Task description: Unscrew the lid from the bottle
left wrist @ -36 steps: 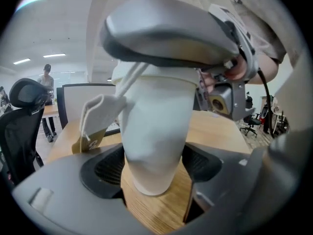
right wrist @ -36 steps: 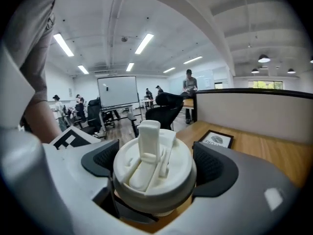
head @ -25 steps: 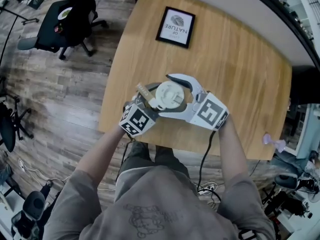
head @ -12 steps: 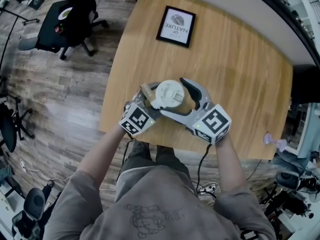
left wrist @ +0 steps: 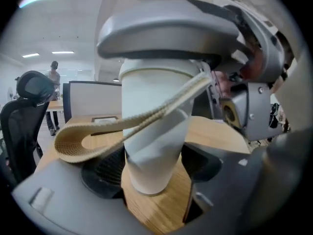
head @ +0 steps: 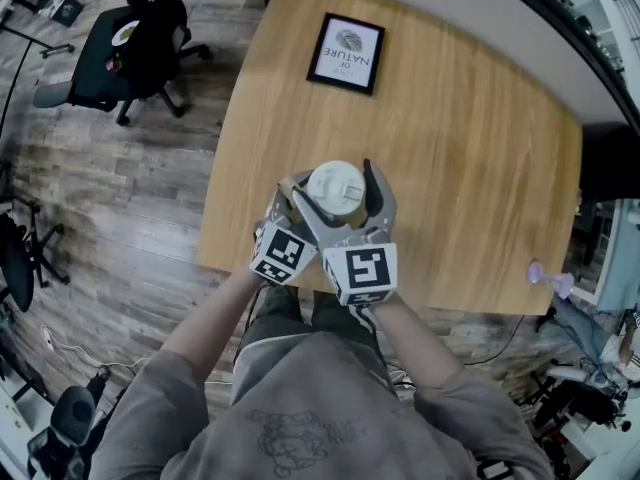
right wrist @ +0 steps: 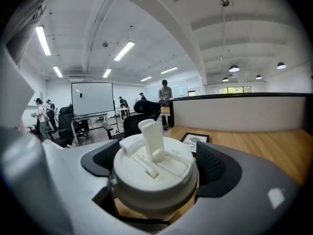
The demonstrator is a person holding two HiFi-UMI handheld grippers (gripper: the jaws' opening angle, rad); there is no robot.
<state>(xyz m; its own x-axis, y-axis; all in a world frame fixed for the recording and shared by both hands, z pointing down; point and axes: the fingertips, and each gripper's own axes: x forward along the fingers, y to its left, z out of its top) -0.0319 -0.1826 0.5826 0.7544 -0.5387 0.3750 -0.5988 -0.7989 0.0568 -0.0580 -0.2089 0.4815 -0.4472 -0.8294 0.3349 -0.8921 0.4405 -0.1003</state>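
Lid caps the white bottle, which stands upright on the bench close to its near edge — long axis vertical. The right claw reaches in from the near side and clamps the lid on its left and right flanks. The left claw, spread wide, grips the body lower down. Any twist should turn about that vertical axis.

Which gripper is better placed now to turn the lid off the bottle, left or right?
Right. The right gripper has its jaws clamped on the lid, while the left gripper holds the bottle lower down, steadying it.
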